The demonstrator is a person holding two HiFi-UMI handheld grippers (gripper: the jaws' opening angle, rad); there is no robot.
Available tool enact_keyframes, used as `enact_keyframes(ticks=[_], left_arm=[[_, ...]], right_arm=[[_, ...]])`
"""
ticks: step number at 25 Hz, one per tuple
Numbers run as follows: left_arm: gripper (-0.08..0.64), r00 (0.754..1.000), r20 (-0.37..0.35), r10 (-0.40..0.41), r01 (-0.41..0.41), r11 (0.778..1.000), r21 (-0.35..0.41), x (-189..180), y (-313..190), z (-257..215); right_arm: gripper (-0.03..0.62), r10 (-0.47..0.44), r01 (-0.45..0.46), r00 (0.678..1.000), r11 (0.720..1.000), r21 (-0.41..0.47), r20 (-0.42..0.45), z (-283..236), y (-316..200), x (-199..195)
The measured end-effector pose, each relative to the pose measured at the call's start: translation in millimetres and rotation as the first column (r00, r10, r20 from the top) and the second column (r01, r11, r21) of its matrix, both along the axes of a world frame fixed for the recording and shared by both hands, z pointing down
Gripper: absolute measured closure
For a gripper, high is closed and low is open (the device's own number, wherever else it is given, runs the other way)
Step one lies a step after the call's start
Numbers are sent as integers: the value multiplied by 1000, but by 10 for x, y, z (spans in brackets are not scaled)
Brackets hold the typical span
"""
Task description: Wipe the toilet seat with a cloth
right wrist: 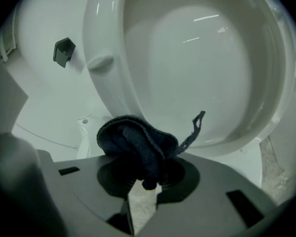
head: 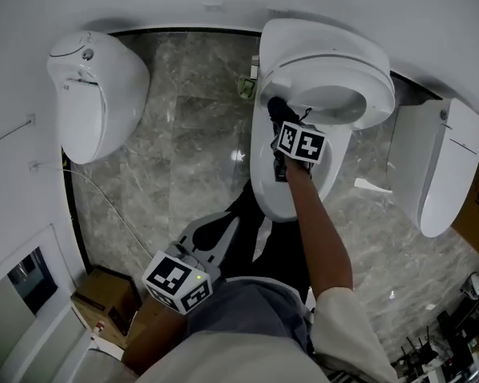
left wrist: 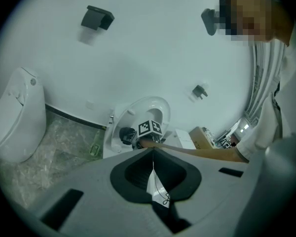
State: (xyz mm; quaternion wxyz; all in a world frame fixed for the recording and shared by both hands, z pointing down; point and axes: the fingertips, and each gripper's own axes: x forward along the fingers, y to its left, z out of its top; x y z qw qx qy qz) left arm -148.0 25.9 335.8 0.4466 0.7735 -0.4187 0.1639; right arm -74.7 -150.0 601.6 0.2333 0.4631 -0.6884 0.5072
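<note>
Cloth [right wrist: 138, 144], dark, bunched, clamped in right claw [right wrist: 144, 179], just beside raised toilet seat [right wrist: 106, 83]; contact not evident. Left claw [left wrist: 153, 153] closed, empty, well apart from the toilet. Wiping seemingly not begun; whole seat left to do.

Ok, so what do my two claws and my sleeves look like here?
The left claw and the right claw are matching grey moulded bodies, each with a dark recess round the jaws. Each carries a marker cube with black-and-white square patterns. The right arm wears a pale sleeve that ends near the elbow.
</note>
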Motion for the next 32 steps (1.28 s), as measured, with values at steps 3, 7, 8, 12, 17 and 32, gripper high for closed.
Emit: enact_keyframes(ticks=[3,7,8,12,17,32], left_arm=[[549,1000,13,1,-1,1000,-19,47,25,66],[551,999,32,-4,5,999,-43,73,71,173],[551,999,38,-5,7,999,-51,78,93,197],[551,999,51,-5,9,997,-79,117,156,301],[551,998,62,1,5,995,-98,194,214,407],[551,993,113,32,-19,993,-120,397,453,584]], right_arm=[[522,6,-6,1000,1000,1,4,130,38,10],[523,27,-27,1000,1000,-14,-3,349,92,56],[523,33,-33,999,999,-19,1,396,111,67],[523,57,-57,997,998,-7,48,496,127,85],[523,143,-146,973,989,4,178,627,190,110],[523,202,-196,976,977,-85,78,1262,467,659]])
